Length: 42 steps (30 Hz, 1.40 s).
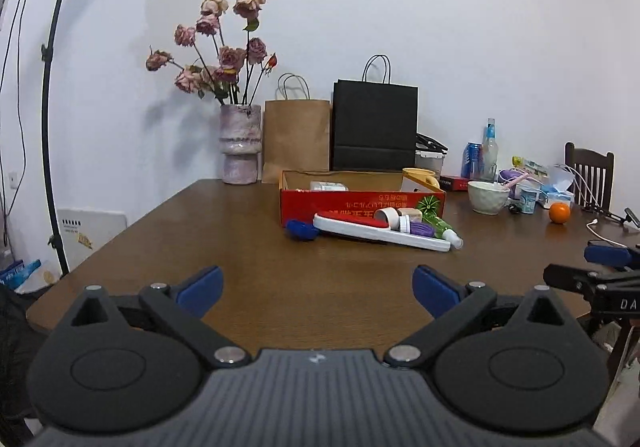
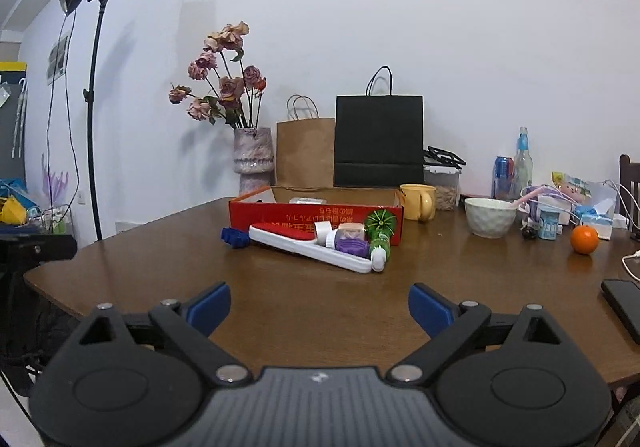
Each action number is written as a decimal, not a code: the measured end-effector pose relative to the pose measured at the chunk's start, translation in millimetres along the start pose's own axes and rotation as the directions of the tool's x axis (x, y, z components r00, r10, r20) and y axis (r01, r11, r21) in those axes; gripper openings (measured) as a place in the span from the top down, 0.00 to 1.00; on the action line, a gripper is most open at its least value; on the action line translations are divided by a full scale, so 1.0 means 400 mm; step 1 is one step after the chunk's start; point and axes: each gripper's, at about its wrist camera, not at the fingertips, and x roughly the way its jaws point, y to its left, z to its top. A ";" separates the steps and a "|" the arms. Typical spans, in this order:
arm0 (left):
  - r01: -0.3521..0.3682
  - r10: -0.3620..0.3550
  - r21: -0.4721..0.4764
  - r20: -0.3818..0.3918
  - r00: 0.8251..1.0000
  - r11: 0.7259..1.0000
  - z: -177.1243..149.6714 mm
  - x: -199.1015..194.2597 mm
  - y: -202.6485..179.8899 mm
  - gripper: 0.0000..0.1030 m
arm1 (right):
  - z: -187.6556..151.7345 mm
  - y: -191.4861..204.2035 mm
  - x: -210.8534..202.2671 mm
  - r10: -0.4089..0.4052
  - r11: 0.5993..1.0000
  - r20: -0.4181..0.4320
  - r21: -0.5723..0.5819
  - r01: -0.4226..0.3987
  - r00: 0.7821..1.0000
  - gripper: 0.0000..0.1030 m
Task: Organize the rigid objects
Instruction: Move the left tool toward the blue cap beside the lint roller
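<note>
our left gripper (image 1: 318, 291) sits low over the near edge of the brown table (image 1: 240, 255), aimed almost level and tipped slightly down, its blue pads (image 1: 200, 289) spread wide with nothing but bare wood between them. our right gripper (image 2: 319, 307) has the same pose beside it, jaws standing wide apart and empty, and its blue tip also shows at the right edge of the left view. both point across the table toward the things we are to sort, which lie well ahead of the fingertips: a long white tray (image 2: 308, 247) lying slantwise, with a roll of white tape (image 2: 323, 228), a purple piece (image 2: 352, 246) and a green bottle (image 2: 378, 239) crowded at its right end, and a small blue object (image 2: 234, 237) just off its left end. right behind them stands an open red box (image 2: 316, 213), a small pale item lying inside. further out we see a yellow mug (image 2: 420, 201), a white bowl (image 2: 490, 217), an orange (image 2: 584, 240), a vase of dried roses (image 2: 254, 159), and a brown and a black paper bag (image 2: 378, 139) against the wall. a dark phone (image 2: 622, 307) lies at the table's right edge.
</note>
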 end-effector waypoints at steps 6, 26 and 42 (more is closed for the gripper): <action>0.001 -0.002 -0.023 -0.030 1.000 1.000 -0.003 0.056 -0.007 0.00 | 0.001 -0.003 0.050 0.011 1.000 -0.045 0.010 -0.011 0.999 0.07; 0.053 -0.017 0.162 -0.220 0.975 0.985 0.156 0.597 0.031 0.16 | 0.225 -0.094 0.533 0.106 0.992 -0.144 -0.053 -0.115 0.984 0.32; 0.066 0.029 0.278 -0.324 0.946 0.958 0.087 0.897 0.030 0.48 | 0.152 -0.112 0.865 0.183 0.983 -0.323 0.030 -0.183 0.929 0.84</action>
